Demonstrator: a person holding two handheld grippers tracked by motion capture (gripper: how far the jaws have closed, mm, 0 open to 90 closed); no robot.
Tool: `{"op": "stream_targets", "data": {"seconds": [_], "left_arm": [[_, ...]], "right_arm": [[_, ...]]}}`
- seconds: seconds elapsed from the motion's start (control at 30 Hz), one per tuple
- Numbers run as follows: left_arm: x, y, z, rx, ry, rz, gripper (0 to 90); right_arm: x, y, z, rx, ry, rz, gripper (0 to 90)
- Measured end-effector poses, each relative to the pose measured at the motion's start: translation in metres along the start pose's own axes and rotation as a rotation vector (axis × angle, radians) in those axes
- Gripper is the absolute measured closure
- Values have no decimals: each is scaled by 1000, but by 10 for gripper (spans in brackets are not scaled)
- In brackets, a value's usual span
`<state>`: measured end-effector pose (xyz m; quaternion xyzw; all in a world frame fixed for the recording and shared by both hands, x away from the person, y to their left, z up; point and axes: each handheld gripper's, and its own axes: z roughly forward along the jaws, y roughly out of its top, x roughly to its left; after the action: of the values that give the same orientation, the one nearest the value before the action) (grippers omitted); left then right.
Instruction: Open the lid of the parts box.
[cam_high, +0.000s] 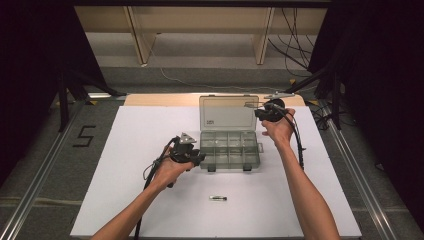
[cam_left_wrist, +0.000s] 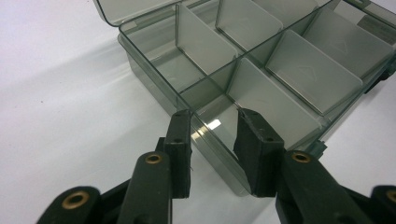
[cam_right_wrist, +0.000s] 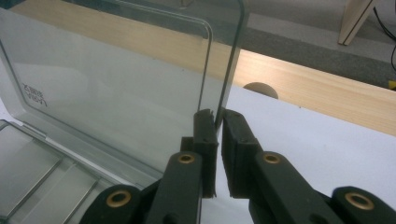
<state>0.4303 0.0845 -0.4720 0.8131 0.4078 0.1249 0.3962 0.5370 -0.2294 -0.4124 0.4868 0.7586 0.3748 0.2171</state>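
Observation:
A clear grey organizer box with empty compartments lies in the middle of the white table, its lid standing upright behind it. My left gripper is at the box's front left corner. In the left gripper view its jaws straddle that corner of the box, one pad against the outer wall, the other over the nearest compartment. My right gripper is shut on the lid's right edge. The right gripper view shows its pads pinching the thin edge of the lid.
A small dark cylinder lies on the table in front of the box. The white tabletop ends at a wooden strip behind. Cables trail from both grippers. A dark stand leg stands at the left.

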Motion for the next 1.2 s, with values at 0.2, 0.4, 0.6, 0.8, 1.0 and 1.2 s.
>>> {"op": "stream_targets", "data": {"seconds": [0.2, 0.4, 0.6, 0.8, 1.0, 1.2], "left_arm": [[0, 0, 0, -1, -2, 0, 659], [0, 0, 0, -1, 3, 8, 659], [-1, 0, -1, -3, 0, 16, 661], [-1, 1, -2, 1, -2, 17, 665], [-1, 1, -3, 1, -9, 14, 678], [0, 1, -3, 0, -10, 13, 681]], "right_arm": [[-1, 1, 4, -7, -9, -5, 850], [1, 1, 5, 9, -20, 25, 848], [-1, 3, 9, -14, -23, -13, 844], [2, 5, 10, 2, -42, 6, 840], [2, 4, 9, 21, -42, 9, 838], [6, 5, 9, 39, -71, 40, 842]]}}
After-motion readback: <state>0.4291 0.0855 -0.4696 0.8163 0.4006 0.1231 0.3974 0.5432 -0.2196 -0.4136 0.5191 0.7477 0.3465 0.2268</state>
